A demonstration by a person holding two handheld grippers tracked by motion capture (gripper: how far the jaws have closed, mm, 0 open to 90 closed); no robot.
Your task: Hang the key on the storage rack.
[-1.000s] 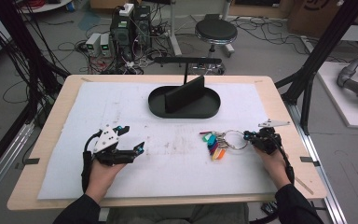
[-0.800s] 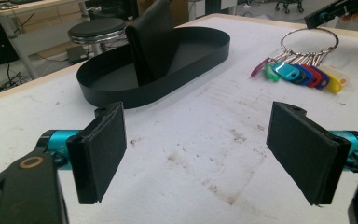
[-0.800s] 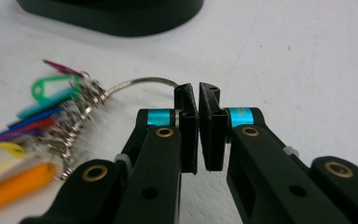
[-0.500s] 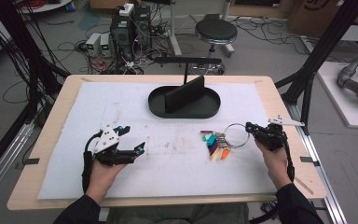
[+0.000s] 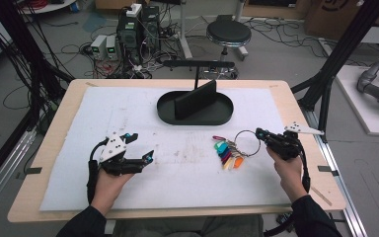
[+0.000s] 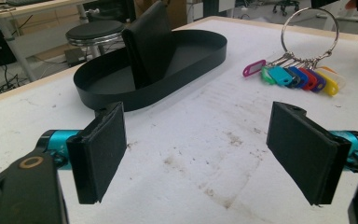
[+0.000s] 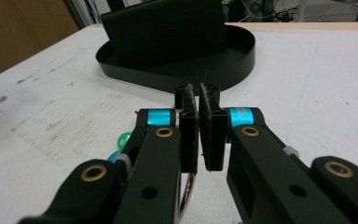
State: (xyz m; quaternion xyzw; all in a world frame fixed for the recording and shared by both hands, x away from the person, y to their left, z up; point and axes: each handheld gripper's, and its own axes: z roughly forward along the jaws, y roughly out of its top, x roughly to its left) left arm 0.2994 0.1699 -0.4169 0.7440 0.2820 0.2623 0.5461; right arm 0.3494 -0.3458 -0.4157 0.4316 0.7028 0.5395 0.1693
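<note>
In the high view our right gripper sits at the right of the frame, its jaws pressed together on the large steel key ring with its fan of coloured plastic key tags. The right gripper view bears this out — the two black pads meet with a thin edge of wire between them, and green and blue tags peep out below at lower left. The ring stands tilted up off the white, scuffed table mat, as the left gripper view shows at its upper right, while the tags trail on the mat.

Our left gripper rests at the lower left of the high view, jaws spread wide and holding nothing, well apart from the keys.

The relation that matters: the bunch hangs from the right gripper's tips and trails toward frame left, its long axis running roughly left to right across the mat. The black oval tray with its upright black divider lies up-frame and left of the ring — we judge it a likely destination, and the right hand is clearly the nearer.
</note>
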